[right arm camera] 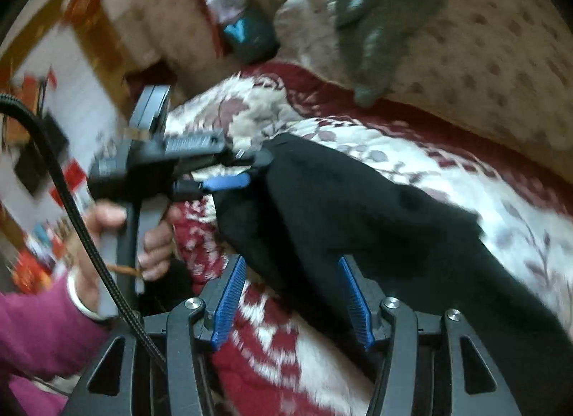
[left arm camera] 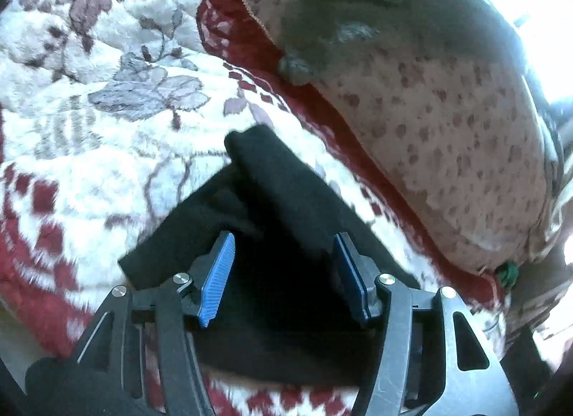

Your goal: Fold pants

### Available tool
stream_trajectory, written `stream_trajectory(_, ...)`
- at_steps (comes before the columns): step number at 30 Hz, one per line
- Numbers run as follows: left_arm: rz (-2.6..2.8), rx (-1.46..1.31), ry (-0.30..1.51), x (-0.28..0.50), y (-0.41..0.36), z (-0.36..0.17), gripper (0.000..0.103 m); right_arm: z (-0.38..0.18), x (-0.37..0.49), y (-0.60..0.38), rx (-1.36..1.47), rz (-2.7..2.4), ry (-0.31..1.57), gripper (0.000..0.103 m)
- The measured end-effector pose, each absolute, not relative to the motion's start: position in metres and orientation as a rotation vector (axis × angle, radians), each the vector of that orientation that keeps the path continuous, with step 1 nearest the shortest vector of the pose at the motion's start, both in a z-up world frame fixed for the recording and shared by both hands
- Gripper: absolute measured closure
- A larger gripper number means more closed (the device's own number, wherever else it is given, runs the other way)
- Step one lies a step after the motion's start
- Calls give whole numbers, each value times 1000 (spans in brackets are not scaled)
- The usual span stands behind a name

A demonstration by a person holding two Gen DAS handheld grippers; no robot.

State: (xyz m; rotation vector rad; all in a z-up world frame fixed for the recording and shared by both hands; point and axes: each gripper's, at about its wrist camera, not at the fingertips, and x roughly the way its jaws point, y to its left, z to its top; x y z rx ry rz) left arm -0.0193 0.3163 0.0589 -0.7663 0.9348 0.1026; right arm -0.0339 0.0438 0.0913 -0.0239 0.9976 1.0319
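The black pants (left arm camera: 272,208) were spread on a red-and-white floral blanket (left arm camera: 107,100), beside a spotted pillow (left arm camera: 447,122). The left gripper (left arm camera: 284,247) and the right gripper (right arm camera: 292,269) were held wide open over the cloth, nothing being clamped.

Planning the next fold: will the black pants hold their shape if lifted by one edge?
Probably not: the black pants sag in soft folds beside the left gripper, so they look floppy. They also bunch between the open right gripper's fingers, likely light and draping.
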Motion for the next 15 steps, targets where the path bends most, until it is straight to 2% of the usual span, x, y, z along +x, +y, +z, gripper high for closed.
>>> stream_trajectory(6,112,-765,973,7,333,46,47,73,-35,84,-255,1002,962,51)
stream_trajectory(12,97,-846,971,17,353,35,47,63,-25,87,-264,979,947,53)
stream_trajectory(14,67,-869,989,25,353,30,47,59,-21,86,-268,981,943,73)
stream_trajectory(15,67,-863,987,27,352,30,50,58,-20,86,-278,977,943,77)
